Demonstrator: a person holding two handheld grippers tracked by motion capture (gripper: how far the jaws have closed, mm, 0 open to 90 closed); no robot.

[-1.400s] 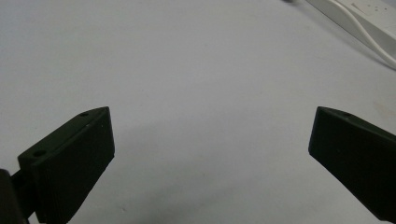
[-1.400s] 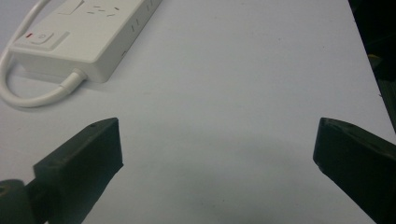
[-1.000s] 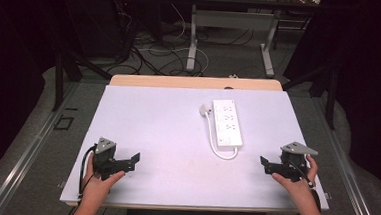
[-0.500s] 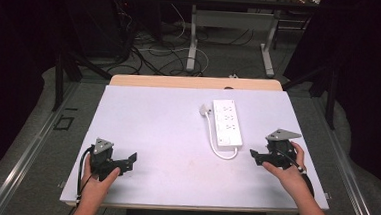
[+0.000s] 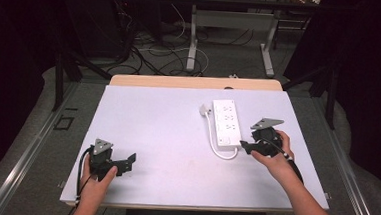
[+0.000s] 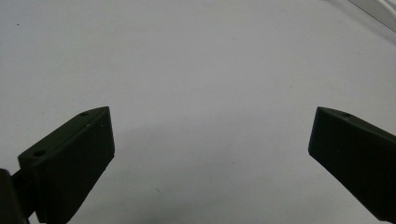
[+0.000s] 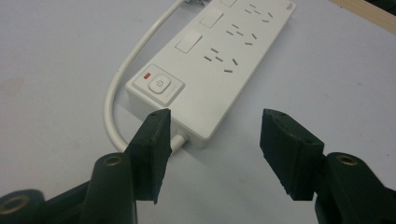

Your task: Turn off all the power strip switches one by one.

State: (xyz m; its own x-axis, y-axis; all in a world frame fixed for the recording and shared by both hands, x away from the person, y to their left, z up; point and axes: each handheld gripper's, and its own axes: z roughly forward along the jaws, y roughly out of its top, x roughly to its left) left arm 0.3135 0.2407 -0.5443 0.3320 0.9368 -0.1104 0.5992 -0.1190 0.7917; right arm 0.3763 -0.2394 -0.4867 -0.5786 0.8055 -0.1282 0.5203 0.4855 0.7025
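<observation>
A white power strip [image 5: 227,124] lies on the right half of the white table [image 5: 162,126], long side running away from me. Its white cable [image 5: 211,139] loops from the near end up to a plug [image 5: 206,109] on its left. My right gripper [image 5: 246,147] is open just before the strip's near right corner, not touching it. In the right gripper view the open gripper [image 7: 217,121] frames the near end of the strip [image 7: 224,70], with its power button [image 7: 159,85] and cable [image 7: 116,107]. My left gripper [image 5: 127,161] rests open at the near left; in its own view the gripper [image 6: 212,116] is open over bare table.
A wooden strip [image 5: 195,81] runs along the table's far edge. Beyond it are desk legs [image 5: 193,37] and loose floor cables [image 5: 156,55]. Metal rails [image 5: 30,148] flank the table on both sides.
My right gripper has moved left and forward from the table's right edge to the near end of the power strip. The left gripper has barely shifted.
</observation>
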